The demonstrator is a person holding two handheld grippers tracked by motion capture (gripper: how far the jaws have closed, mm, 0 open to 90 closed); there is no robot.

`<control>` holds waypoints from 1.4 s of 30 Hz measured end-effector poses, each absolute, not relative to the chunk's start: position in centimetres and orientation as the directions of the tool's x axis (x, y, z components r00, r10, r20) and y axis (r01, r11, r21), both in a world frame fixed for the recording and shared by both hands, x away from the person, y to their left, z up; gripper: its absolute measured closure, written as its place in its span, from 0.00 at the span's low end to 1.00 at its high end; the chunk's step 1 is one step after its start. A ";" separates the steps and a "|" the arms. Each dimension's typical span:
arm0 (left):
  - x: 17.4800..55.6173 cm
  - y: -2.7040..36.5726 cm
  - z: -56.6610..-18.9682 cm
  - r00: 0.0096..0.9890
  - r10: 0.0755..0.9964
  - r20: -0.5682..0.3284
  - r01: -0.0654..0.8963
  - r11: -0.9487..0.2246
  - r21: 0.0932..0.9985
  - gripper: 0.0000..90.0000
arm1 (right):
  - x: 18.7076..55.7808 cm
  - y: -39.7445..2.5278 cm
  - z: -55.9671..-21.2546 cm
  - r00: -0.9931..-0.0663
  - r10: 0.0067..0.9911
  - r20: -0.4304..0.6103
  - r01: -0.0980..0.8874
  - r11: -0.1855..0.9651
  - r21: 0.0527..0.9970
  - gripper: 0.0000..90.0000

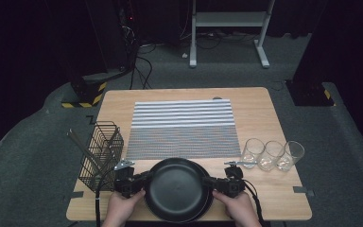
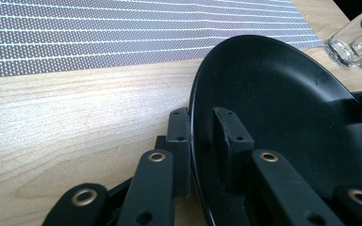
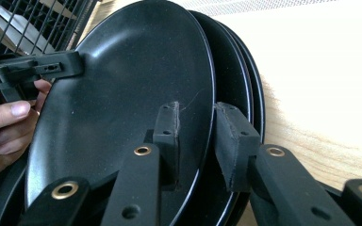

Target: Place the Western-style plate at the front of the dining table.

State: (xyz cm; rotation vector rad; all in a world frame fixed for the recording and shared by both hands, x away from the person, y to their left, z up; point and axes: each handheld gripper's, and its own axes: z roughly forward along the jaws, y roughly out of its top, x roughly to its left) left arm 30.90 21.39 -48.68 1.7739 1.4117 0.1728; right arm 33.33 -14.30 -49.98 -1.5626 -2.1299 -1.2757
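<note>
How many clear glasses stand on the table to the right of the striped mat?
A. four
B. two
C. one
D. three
D: the high view shows three glasses in a row on the table, right of the striped mat.

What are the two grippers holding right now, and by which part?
Both hold the top black plate of the stack by its rim: the left gripper on its left edge, the right gripper on its right edge, one jaw inside, one outside.

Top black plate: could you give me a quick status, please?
Left gripper and right gripper each straddle top black plate rim. Plate stack beneath. Glasses apart, right.
</note>
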 end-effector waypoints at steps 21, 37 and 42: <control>31.1 21.5 -48.8 0.348 0.846 -0.404 0.747 0.010 0.665 0.87 | 33.7 -13.8 -49.8 -0.474 0.713 0.516 0.814 0.131 0.565 0.88; 33.3 18.6 -49.1 0.371 0.828 -0.421 0.746 0.004 0.666 0.87 | 35.1 -16.5 -49.5 -0.433 0.750 0.499 0.803 0.069 0.592 0.91; 33.3 18.4 -49.1 0.375 0.832 -0.409 0.745 -0.007 0.667 0.86 | 35.2 -16.9 -49.7 -0.424 0.739 0.523 0.808 0.048 0.587 0.91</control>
